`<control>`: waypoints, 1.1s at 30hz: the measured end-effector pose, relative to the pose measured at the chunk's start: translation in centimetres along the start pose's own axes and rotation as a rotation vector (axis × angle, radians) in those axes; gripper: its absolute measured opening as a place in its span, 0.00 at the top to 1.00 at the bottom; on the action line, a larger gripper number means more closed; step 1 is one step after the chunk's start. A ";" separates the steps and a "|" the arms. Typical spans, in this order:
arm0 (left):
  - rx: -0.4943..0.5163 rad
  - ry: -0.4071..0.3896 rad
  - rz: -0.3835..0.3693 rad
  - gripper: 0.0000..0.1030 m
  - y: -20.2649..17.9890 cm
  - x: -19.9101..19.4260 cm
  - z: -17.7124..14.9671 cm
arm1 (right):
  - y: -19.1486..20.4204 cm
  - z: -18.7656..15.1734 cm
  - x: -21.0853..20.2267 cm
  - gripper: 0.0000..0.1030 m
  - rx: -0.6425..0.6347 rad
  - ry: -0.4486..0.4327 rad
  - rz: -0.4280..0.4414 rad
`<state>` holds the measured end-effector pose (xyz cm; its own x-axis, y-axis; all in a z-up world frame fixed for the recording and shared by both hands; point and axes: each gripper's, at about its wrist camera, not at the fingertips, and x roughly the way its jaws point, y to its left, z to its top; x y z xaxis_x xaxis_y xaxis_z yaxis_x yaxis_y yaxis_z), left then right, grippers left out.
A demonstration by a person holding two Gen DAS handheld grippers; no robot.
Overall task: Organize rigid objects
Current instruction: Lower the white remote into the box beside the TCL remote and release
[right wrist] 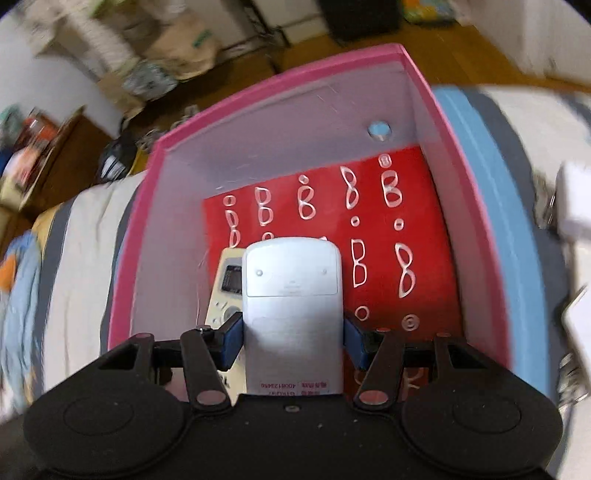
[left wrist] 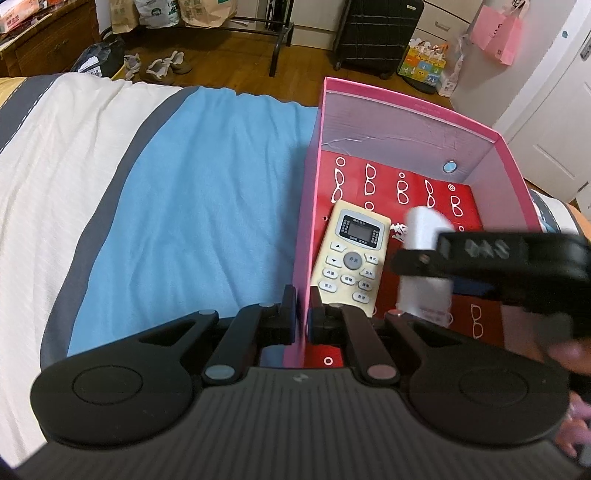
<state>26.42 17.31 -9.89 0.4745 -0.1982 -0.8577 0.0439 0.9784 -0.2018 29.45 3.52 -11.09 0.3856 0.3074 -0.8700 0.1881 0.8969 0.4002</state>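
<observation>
A pink box (left wrist: 406, 99) with a red patterned floor sits on the bed. My left gripper (left wrist: 303, 314) is shut on the box's near left wall (left wrist: 308, 258). A cream remote (left wrist: 351, 254) lies face up inside the box by that wall; it also shows in the right wrist view (right wrist: 225, 288). My right gripper (right wrist: 291, 339) is shut on a white remote (right wrist: 291, 295), held back side up over the box floor, partly above the cream remote. In the left wrist view the right gripper (left wrist: 424, 266) and its white remote (left wrist: 424, 236) are blurred.
The box (right wrist: 469, 206) rests on a blue, grey and white bedspread (left wrist: 166, 192). White objects (right wrist: 576, 206) lie on the bed to the box's right, blurred. Beyond the bed are a wooden floor, shoes (left wrist: 166, 66), bags, a dark suitcase (left wrist: 376, 33) and a door.
</observation>
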 end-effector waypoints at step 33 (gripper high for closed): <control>0.010 0.003 0.010 0.96 -0.3 0.0 0.0 | 3.1 1.2 -0.3 0.47 -0.279 -0.023 -0.104</control>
<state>26.38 17.04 -9.82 0.4723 -0.1884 -0.8611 0.0481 0.9810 -0.1882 30.97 5.85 -9.27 0.3978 0.2048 -0.8943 -0.0263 0.9769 0.2120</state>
